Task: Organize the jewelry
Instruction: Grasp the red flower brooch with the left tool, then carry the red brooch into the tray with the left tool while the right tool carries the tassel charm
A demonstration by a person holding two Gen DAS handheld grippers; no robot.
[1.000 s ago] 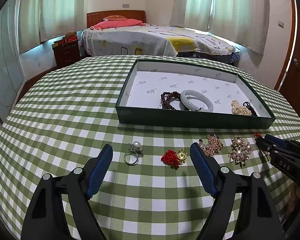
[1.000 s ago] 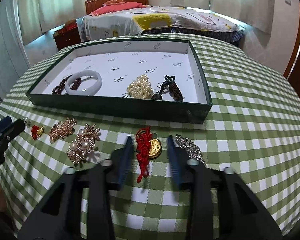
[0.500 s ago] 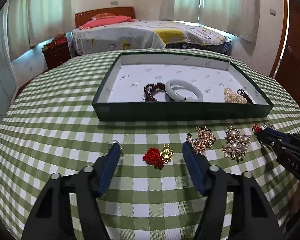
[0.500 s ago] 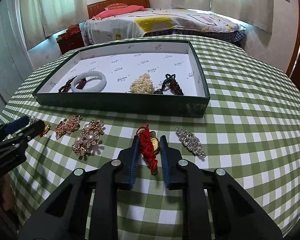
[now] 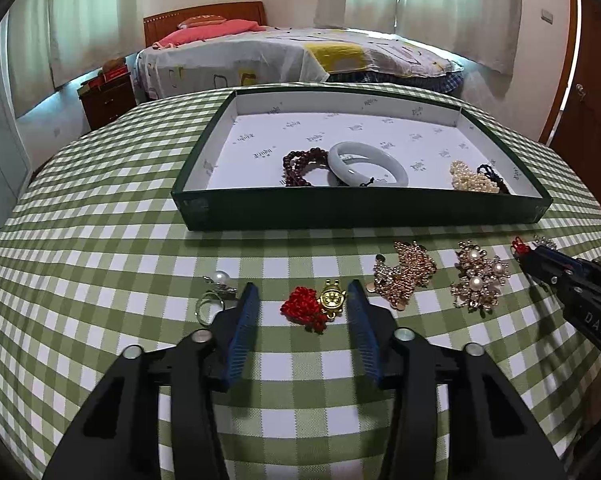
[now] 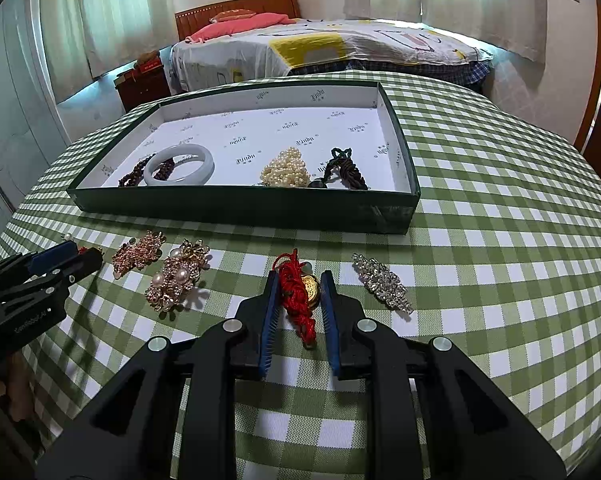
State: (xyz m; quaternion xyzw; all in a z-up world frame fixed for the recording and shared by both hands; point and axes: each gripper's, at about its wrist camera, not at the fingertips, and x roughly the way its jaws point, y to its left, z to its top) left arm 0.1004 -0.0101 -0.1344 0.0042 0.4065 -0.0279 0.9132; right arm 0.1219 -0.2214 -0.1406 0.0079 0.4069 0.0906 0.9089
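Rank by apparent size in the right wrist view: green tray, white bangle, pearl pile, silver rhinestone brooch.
1. green tray
2. white bangle
3. silver rhinestone brooch and pearl pile look alike; the brooch lies nearer the camera, so unranked.

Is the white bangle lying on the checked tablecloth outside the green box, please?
No, the white bangle lies inside the green box, resting against the dark beaded bracelet on the box's printed white lining.

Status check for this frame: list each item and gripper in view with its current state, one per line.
left gripper: jaws open around the red flower charm on the cloth
right gripper: jaws shut on the red-cord gold charm
green box: open, no lid
white bangle: in box, flat
pearl strand: in box, heaped
pearl ring: on cloth, outside box
rhinestone brooch: on cloth, untouched
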